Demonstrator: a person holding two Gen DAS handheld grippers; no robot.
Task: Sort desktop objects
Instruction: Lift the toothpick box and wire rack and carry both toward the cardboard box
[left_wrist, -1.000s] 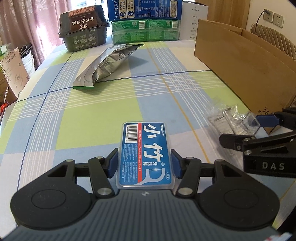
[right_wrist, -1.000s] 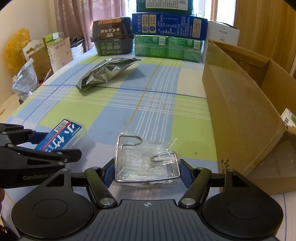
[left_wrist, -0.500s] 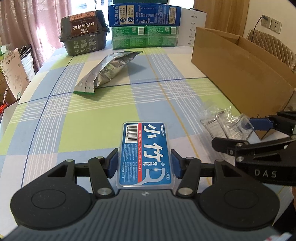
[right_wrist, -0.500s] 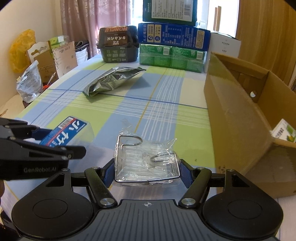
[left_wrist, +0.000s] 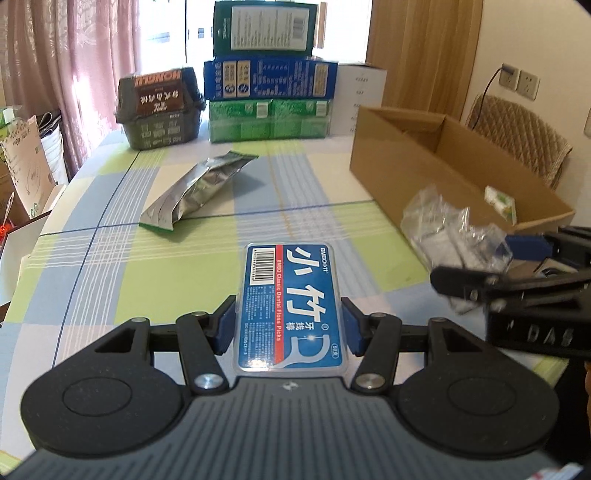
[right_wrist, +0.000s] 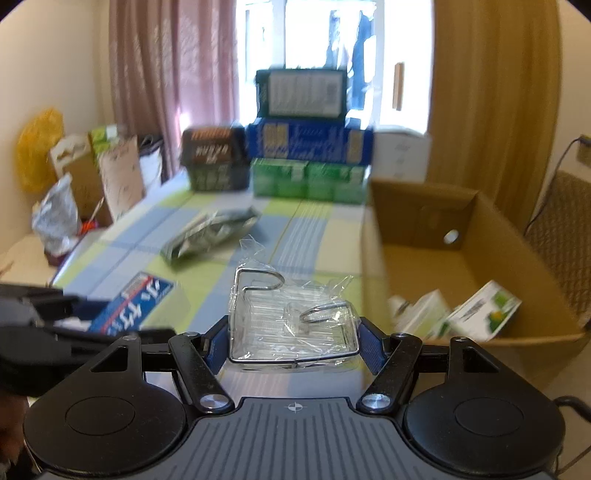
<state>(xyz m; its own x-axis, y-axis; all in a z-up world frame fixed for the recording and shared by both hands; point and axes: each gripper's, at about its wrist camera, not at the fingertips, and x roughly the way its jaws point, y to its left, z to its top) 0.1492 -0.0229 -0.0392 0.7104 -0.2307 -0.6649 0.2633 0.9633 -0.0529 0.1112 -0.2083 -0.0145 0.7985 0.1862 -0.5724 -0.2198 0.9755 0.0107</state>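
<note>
Both tongs have risen since a second ago, each carrying its load up off the worktop, so the cardboard box at the right of the frame now shows its inside. Left tongs are clamped on the dental floss box, their blue pads against its long sides; its long axis runs straight away from the camera, barcode end far, floss-pick drawing near. Right tongs grip the bagged wire rack, pads on its left and right edges, its hooked wire end pointing away toward the upper middle of the frame. In the left wrist view the right tongs and their crinkled bag sit at the right edge, blurred. A checked cloth of green, blue and white covers the worktop. A silver foil pouch lies on it left of centre, its long axis slanting up to the right. Stacked cartons and a dark tub stand along the far edge before a bright window with pink curtains. Small green-and-white packs lie inside the cardboard box.
</note>
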